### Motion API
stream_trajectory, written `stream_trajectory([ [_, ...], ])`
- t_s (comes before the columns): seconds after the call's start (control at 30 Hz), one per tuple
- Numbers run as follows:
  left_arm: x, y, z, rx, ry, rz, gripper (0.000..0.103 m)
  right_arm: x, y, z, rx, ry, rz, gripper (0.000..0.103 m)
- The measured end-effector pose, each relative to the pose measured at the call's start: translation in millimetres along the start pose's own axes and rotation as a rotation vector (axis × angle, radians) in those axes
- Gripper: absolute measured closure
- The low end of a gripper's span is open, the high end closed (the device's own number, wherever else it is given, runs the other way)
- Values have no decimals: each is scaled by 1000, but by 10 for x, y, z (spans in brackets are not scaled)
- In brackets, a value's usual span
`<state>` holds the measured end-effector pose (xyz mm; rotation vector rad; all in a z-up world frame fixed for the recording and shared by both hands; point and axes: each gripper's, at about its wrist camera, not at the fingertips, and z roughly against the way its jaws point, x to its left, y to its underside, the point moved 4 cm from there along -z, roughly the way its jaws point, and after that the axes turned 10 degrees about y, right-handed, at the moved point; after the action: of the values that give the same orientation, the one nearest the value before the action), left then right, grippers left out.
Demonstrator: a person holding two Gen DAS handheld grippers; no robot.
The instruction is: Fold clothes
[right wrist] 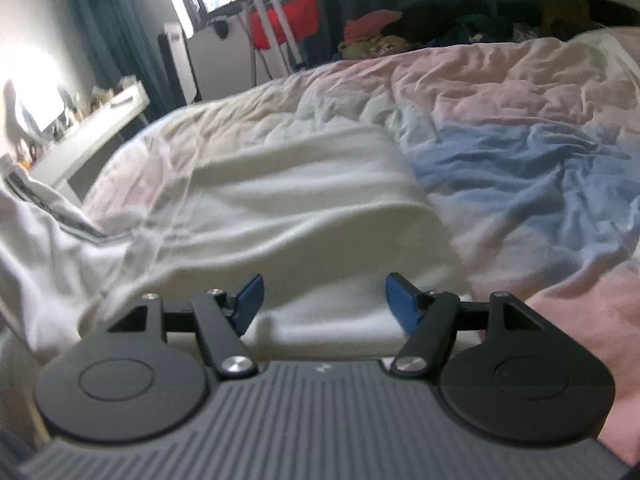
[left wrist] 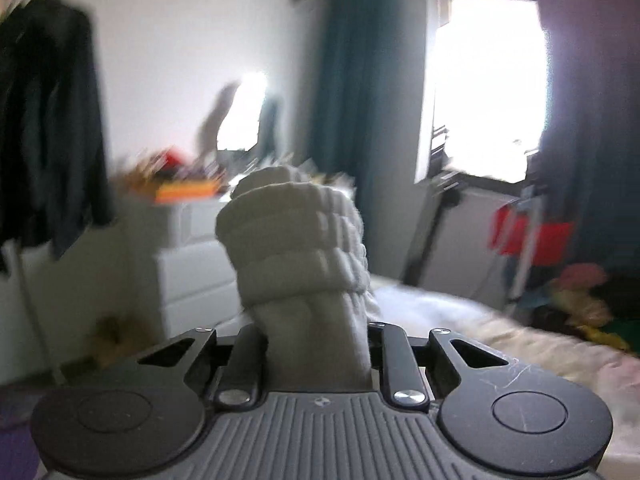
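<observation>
Left tongs (left wrist: 316,344): clenched on a bunched white ribbed garment (left wrist: 298,240), which rises upright out of the jaws and fills the middle of the left wrist view. The garment is lifted clear of the bed here; its fabric is gathered in thick rolls above the grip. The fingertips themselves are hidden by the cloth.

Right tongs (right wrist: 324,300): released, the blue pads (right wrist: 250,294) well apart, with nothing between them. They hover just above a white folded cloth (right wrist: 304,208) that lies flat on the bed (right wrist: 520,128).

Bed: covered by a rumpled quilt in pale pink, blue and cream patches.

White clothing with a dark-edged seam (right wrist: 44,216): hangs or is draped at the left edge of the right wrist view, beside the folded cloth; whether it joins it cannot be told.

Surroundings, left wrist view, blurred: dark coats (left wrist: 48,120) hanging at left, a white chest of drawers (left wrist: 188,260) with cluttered top, a teal curtain (left wrist: 352,92), a bright window (left wrist: 488,88), a red item on a stand (left wrist: 532,236).

Heap of mixed coloured clothes (right wrist: 420,28): at the far side of the bed.
</observation>
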<state>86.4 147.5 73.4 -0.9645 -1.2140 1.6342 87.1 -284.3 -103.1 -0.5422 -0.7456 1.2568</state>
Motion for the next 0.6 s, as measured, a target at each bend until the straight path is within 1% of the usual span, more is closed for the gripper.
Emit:
stream_trajectory([
  [0.07, -468, 3, 129, -38, 50, -45, 84, -90, -79, 51, -18, 24, -26, 33],
  [0.13, -944, 36, 263, -75, 100, -92, 85, -217, -165, 105, -49, 81, -37, 33],
  [0.23, -1652, 128, 441, -122, 175, -153, 87, -470, -222, 101, -46, 137, -100, 33],
  [0.3, -2105, 295, 489, -130, 229, -172, 88, -656, -254, 90, -37, 164, -156, 33],
  [0.4, -2649, 709, 635, -136, 296, -195, 88, -905, -286, 111, -33, 173, -263, 33],
  [0.5, -2851, 1100, 616, -82, 354, -255, 88, -1037, -330, 203, -78, 235, -287, 33],
  [0.57, -2952, 1357, 587, -39, 391, -300, 88, -1108, -352, 240, -99, 240, -305, 33],
  [0.6, -3003, 1485, 574, -17, 410, -322, 88, -1146, -352, 243, -99, 227, -328, 33],
])
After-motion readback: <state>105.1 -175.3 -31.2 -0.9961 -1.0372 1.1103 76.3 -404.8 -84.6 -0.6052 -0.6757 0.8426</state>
